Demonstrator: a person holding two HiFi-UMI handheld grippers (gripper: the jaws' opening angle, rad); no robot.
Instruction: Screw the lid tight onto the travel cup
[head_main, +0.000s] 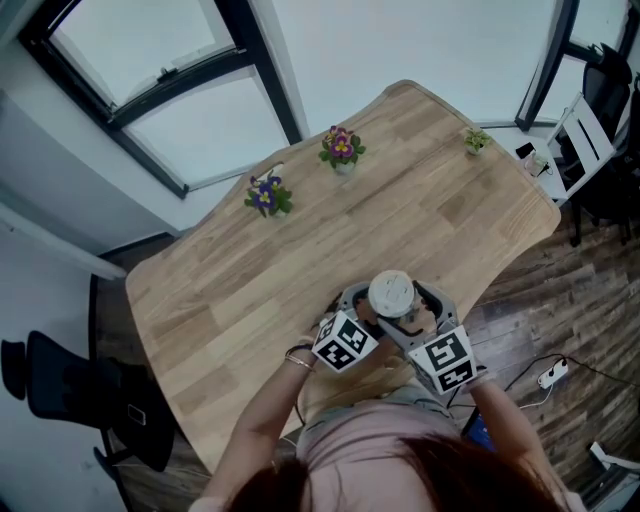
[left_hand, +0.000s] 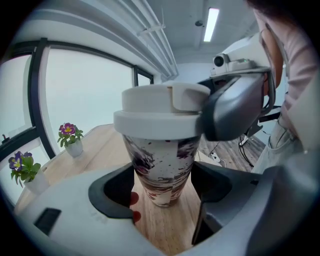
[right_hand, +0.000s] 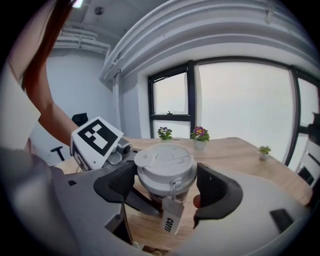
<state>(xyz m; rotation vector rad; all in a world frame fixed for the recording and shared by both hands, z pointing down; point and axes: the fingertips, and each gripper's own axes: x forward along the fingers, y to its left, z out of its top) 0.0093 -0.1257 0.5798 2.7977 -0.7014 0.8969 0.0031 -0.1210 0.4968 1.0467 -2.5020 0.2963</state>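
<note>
At the near edge of a pale wooden table (head_main: 300, 240): a travel cup (left_hand: 160, 170), upright, base on the wood. White body splashed with dark purple and red marks, narrowing toward the bottom. On top, a white lid (right_hand: 164, 162) with a flip tab, sitting level on the cup's mouth. Hanging from the lid's front on a short strap, a small white tag (right_hand: 171, 217).

Low on the cup, the left gripper (left_hand: 162, 187), jaws clenched around the patterned body, one dark pad against each side. Higher up, the right gripper (right_hand: 165, 186), jaws clamped on the lid's rim, one pad on either side. From the left gripper view, one grey jaw of the right gripper touching the lid's right side. From the right gripper view, the left gripper's marker cube (right_hand: 96, 141) just left of the lid, black-and-white squares showing.

From the head view, both grippers side by side around the cup, the lid a pale round disc between them.

Farther back on the table, well apart from the cup: three small potted plants, namely blue-purple flowers (head_main: 267, 195), pink and yellow flowers (head_main: 341, 148), and a tiny green plant (head_main: 477, 140) near the far right corner. Beyond the table, large windows (head_main: 150, 60); on the floor at left, a black office chair (head_main: 70, 385).
</note>
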